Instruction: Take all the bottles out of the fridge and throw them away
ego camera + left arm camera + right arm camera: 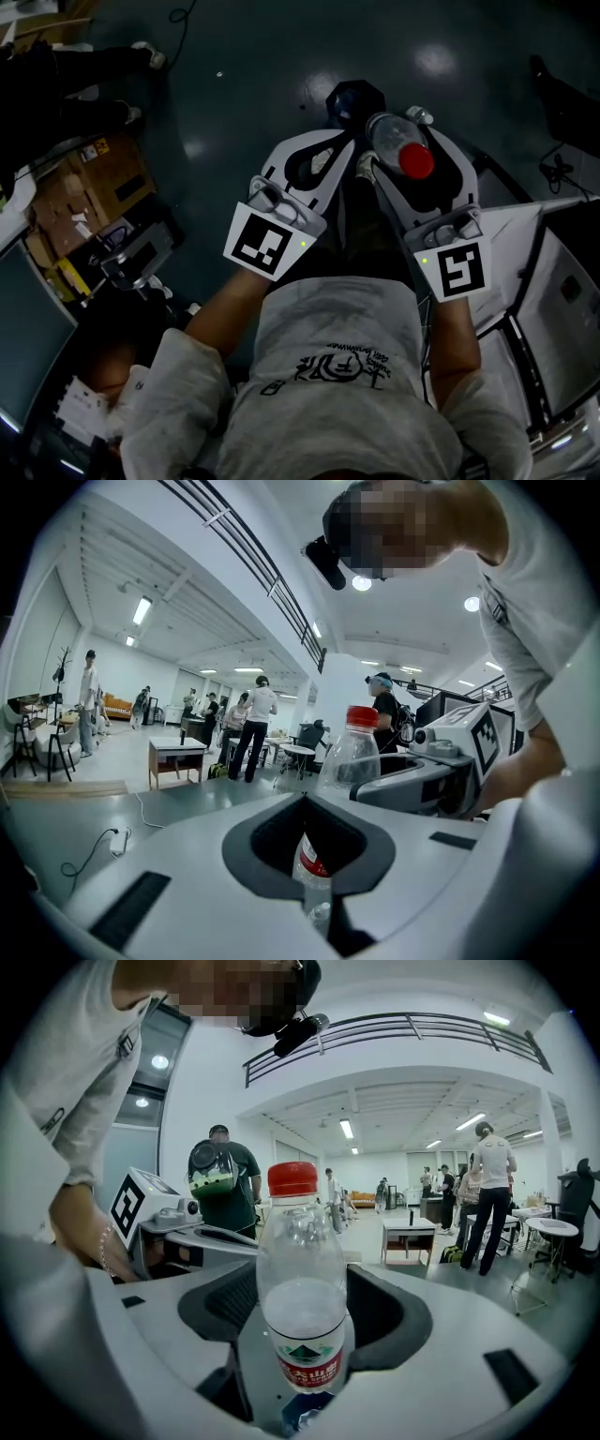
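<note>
**Right gripper grips a water bottle; left gripper closed on nothing**

The right gripper has its jaws pressed on the lower body of a clear plastic water bottle. The bottle stands upright between them with a red cap on top. Its label shows a green mountain mark above a red band of white Chinese characters that seem to read 农夫山泉.

Just beside it, the left gripper has its jaws brought together with nothing between them. The bottle shows through their dark opening.

The person's grey T-shirt bears printed characters too small to read. Under the grippers lies a dark glossy floor, with cardboard boxes to the left. Farther off stand a small table and several people.
</note>
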A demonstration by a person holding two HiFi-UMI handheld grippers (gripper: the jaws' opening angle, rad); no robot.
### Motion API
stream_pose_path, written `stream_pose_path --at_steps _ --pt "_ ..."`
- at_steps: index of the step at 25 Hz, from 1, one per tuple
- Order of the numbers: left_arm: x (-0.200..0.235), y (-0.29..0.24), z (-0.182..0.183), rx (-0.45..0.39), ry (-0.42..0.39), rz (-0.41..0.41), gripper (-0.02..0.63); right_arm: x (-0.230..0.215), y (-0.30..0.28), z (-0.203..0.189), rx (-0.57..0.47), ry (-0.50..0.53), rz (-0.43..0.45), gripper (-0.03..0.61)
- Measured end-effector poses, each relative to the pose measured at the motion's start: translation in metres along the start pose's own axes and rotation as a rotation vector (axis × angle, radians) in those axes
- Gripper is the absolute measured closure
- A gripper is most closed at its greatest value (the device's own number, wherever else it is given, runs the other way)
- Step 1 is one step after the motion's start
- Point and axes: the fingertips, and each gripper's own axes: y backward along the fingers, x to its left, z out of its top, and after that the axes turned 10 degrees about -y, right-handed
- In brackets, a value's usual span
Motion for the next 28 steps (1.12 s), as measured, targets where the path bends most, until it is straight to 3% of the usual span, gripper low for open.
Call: stream_pose_path --at_steps 28 --pt "0.019 -0.037 -0.138 0.080 0.027 0.006 0.600 -0.042 -0.054 -0.133 0.047 0.015 -0.057 0.273"
